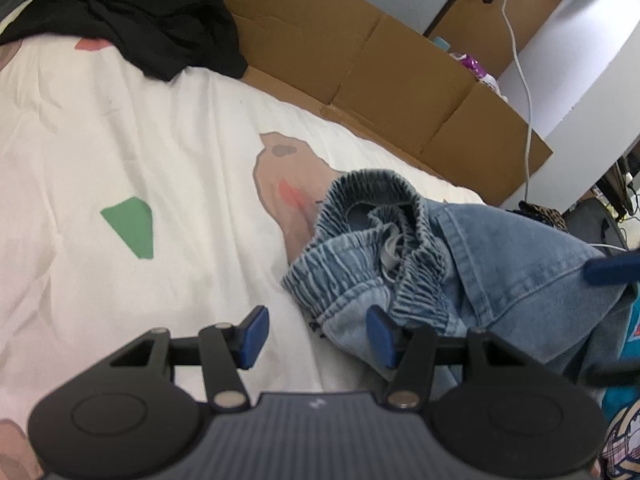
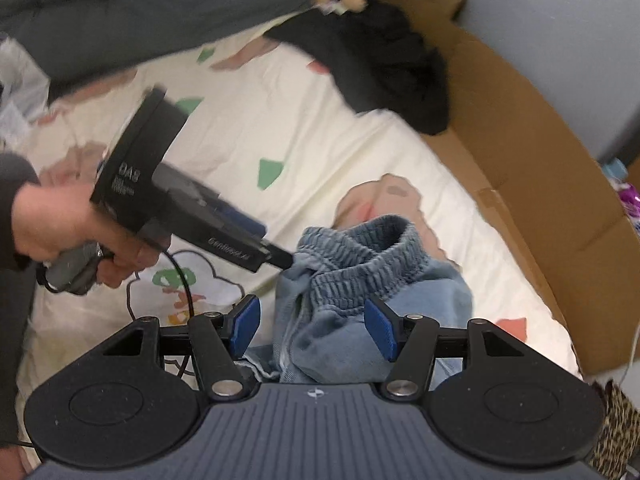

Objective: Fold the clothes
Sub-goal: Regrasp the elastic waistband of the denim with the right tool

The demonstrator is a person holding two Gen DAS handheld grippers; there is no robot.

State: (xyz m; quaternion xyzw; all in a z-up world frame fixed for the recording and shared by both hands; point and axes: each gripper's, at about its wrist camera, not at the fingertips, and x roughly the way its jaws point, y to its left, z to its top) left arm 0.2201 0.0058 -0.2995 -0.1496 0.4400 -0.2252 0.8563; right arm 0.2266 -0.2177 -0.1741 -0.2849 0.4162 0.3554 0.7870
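My left gripper (image 1: 316, 336) and right gripper (image 2: 310, 330) both gape wide, holding nothing. The denim pants (image 2: 352, 280) lie bunched on the near sheet (image 1: 120, 140), a black garment (image 1: 160, 20) heaped far off beside cardboard (image 1: 380, 60).

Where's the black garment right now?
The black garment lies bunched at the far edge of the white patterned bedsheet, against the cardboard box; upper left in the left wrist view, well beyond the denim jeans.
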